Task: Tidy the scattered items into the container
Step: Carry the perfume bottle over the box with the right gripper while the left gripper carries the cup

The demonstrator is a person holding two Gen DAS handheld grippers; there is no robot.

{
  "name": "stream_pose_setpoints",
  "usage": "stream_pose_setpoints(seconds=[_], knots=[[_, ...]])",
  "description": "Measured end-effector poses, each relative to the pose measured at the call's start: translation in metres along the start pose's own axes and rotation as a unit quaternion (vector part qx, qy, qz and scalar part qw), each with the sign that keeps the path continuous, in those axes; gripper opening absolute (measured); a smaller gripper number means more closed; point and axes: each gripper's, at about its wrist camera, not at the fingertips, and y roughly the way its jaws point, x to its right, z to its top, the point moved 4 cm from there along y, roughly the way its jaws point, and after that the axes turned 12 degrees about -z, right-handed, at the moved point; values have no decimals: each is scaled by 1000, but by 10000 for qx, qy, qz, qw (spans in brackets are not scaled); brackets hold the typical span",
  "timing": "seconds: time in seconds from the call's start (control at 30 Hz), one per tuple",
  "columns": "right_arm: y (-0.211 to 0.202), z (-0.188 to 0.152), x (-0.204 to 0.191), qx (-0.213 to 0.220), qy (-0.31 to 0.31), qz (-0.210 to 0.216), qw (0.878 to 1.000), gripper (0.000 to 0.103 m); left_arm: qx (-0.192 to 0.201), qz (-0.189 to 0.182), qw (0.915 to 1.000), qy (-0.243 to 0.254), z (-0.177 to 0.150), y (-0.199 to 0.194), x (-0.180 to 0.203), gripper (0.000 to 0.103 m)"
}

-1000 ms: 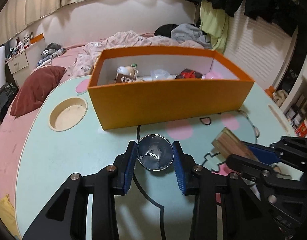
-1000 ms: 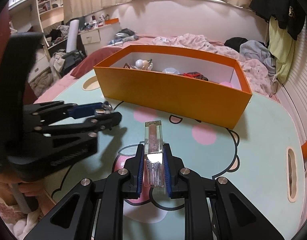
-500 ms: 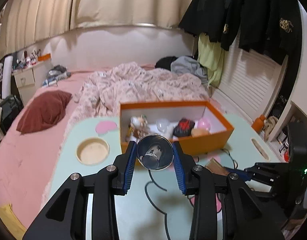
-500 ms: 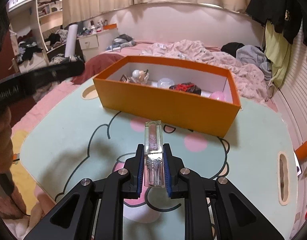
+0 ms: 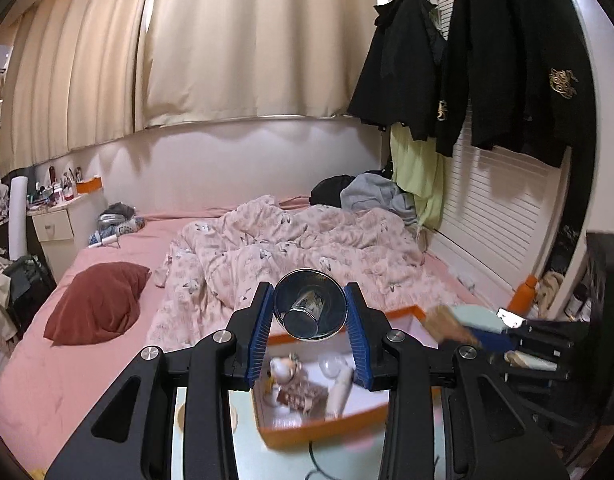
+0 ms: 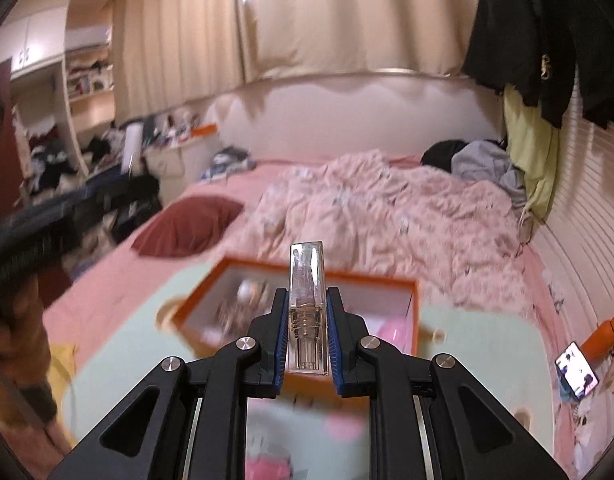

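Between left jaws: metal cup (image 5: 310, 305), clamped; right jaws pinch clear bottle (image 6: 306, 312).

Orange box (image 6: 414, 312) at lower centre, mint-green table (image 6: 479, 344), pink floral duvet (image 5: 307, 240) mid-frame, maroon pillow (image 5: 95, 304) at left, beige curtains (image 5: 227, 40) above.

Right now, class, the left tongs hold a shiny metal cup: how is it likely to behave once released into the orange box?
The metal cup looks rigid and smooth, so probably slippery against the pads. Its round body may roll if laid sideways. It seems light, and unlikely to break landing in the orange box.
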Motion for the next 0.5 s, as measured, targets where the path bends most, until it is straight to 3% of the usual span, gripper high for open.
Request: stream_pose_setpoints(seconds=[0.17,0.27,0.5], knots=[[47,10,11,194,343,-376,9985,17,-45,3,10000,-46,-23,49,-11,37],[70,-6,16,-13,533,-405,9978,17,-166,-364,9979,-517,-52,76,-26,37],[77,-19,16,25,497,-396,9980,17,85,-281,9981,-540,-67,78,-38,37]])
